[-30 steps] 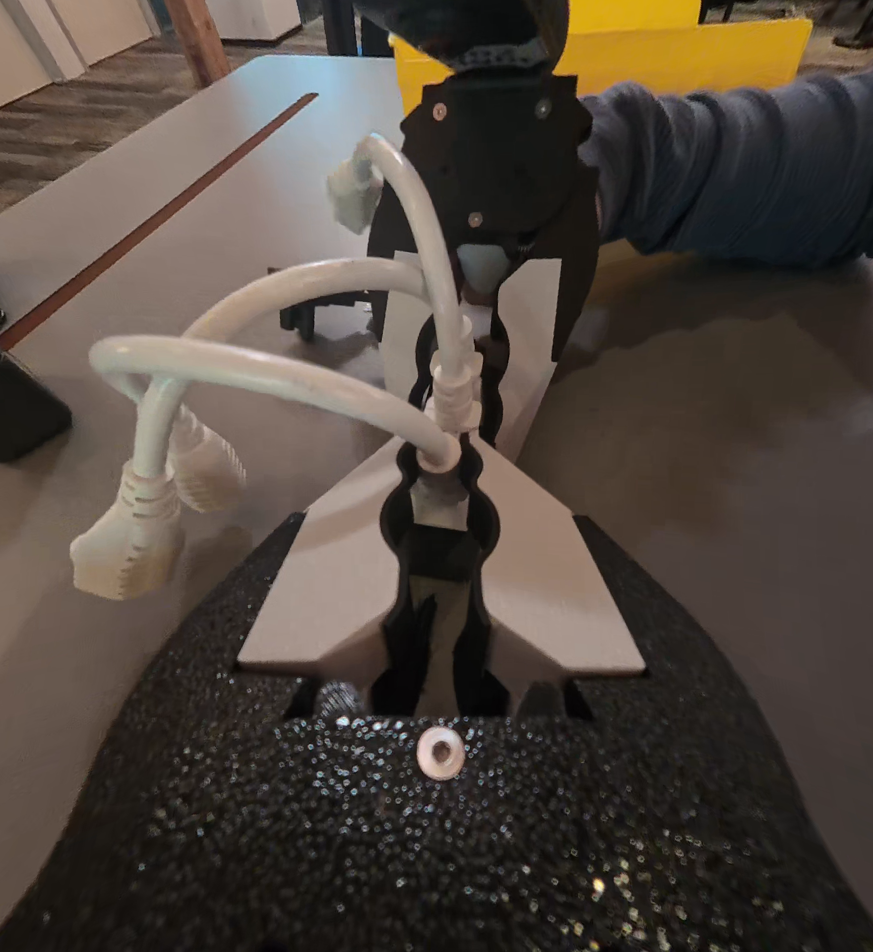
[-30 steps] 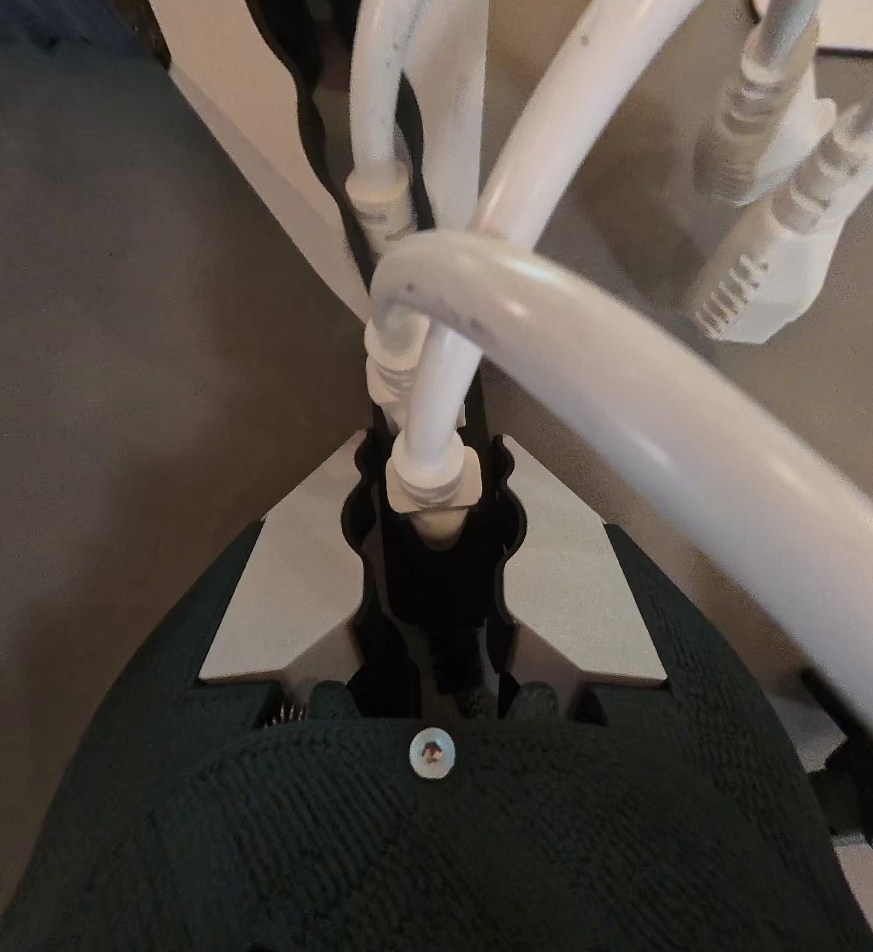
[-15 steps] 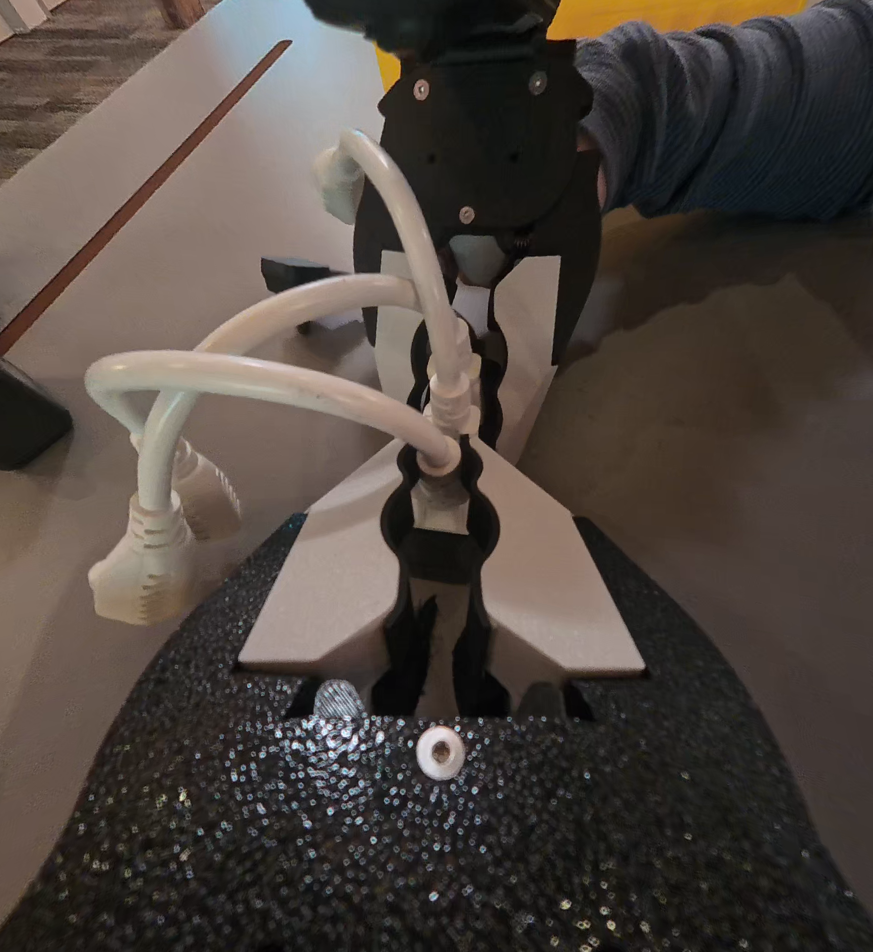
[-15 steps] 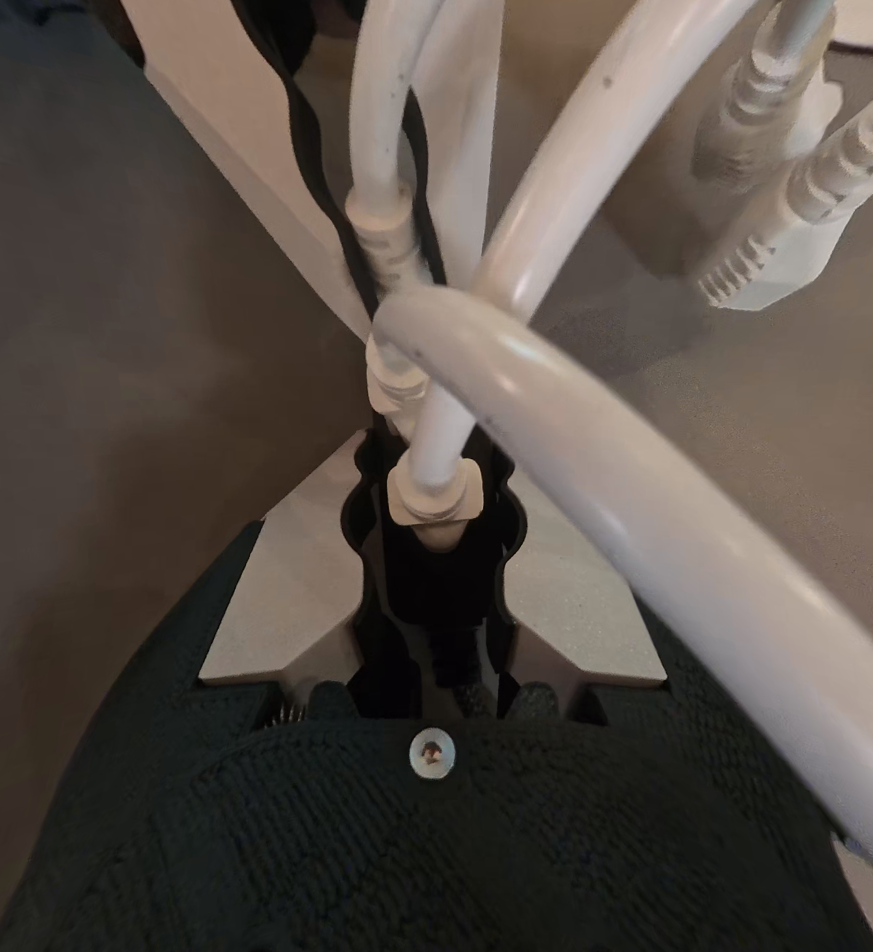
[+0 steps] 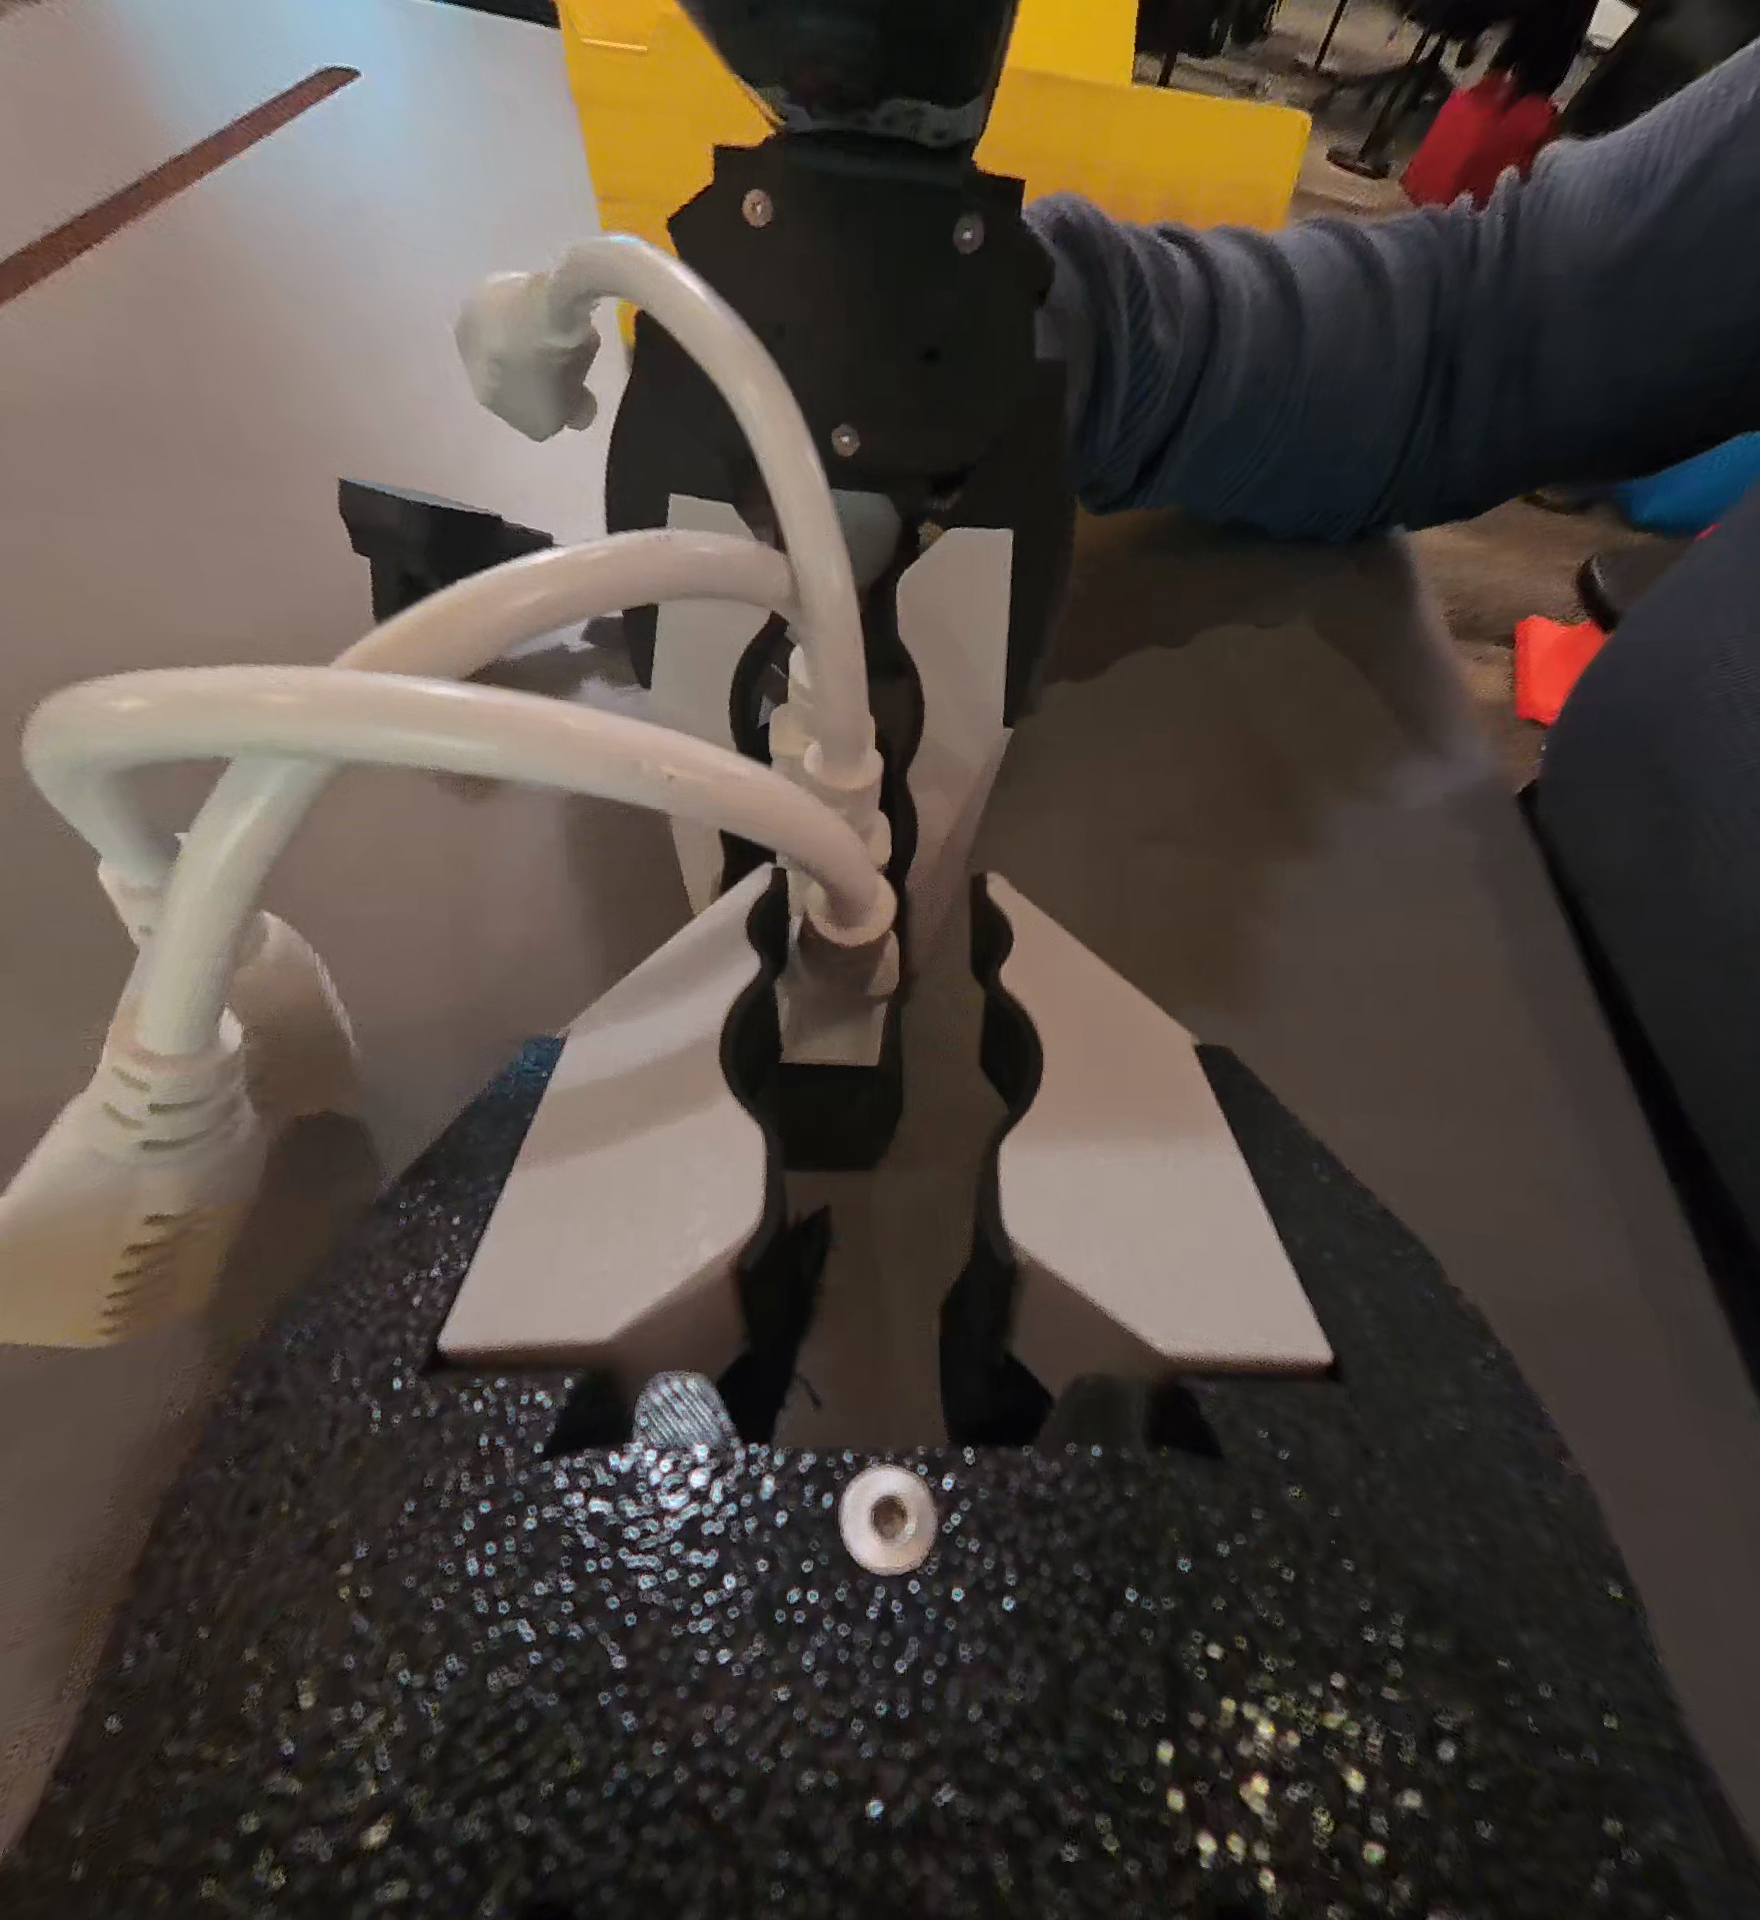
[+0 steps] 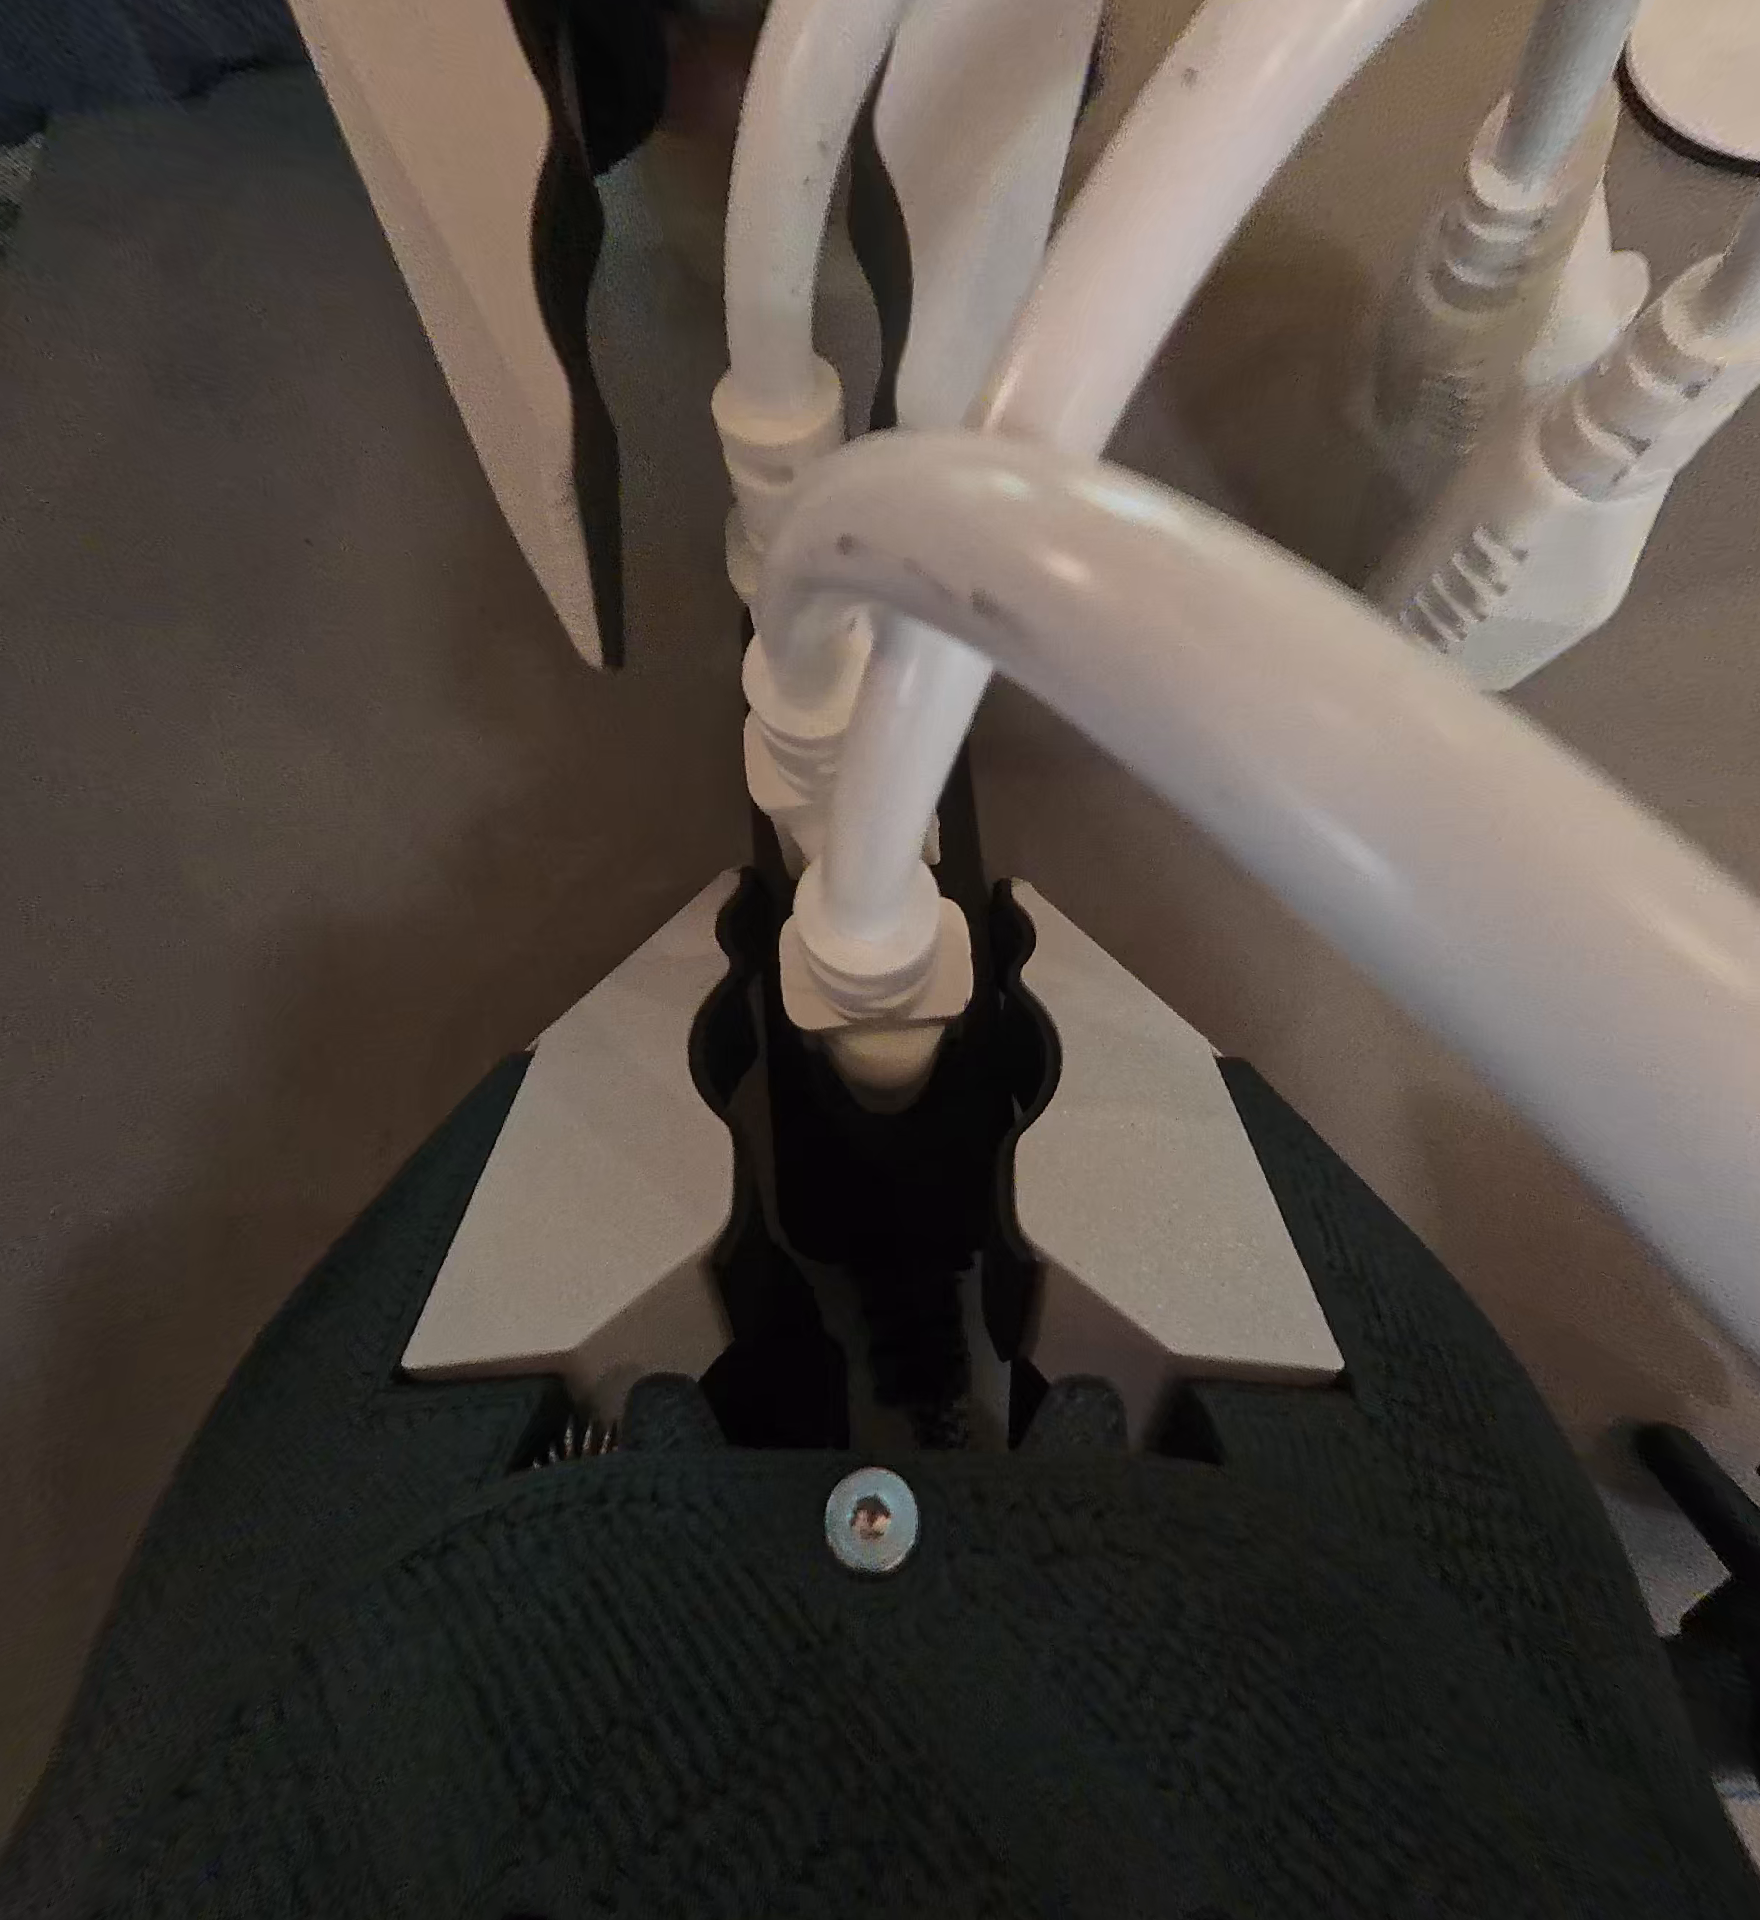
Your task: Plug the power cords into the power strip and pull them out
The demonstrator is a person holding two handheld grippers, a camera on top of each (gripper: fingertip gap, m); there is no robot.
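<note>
A thin black power strip (image 5: 834, 1117) hangs in the air between my two grippers, which face each other. Three white power cords (image 5: 419, 707) are plugged into it and arc off to the left, their free plugs (image 5: 97, 1226) hanging loose. My left gripper (image 5: 876, 904) is open; the strip's near end lies against its left finger, with a gap on the right. My right gripper (image 6: 871, 904) is shut on the strip's other end (image 6: 876, 1153), just behind the nearest plug (image 6: 871, 966). The right gripper (image 5: 845, 821) also shows in the left wrist view.
The grey table (image 5: 180, 416) lies below. A small black object (image 5: 429, 540) sits on it behind the cords. A yellow box (image 5: 1146, 135) stands at the back. A person's blue sleeve (image 5: 1375, 364) reaches in from the right. A dark edge (image 5: 1707, 935) is at right. My hands' fingertips stand some 6 centimeters from each other.
My left gripper's jaws have spread and let go of the power strip's end. My right gripper stays shut on the other end. The cords have swung a little.
</note>
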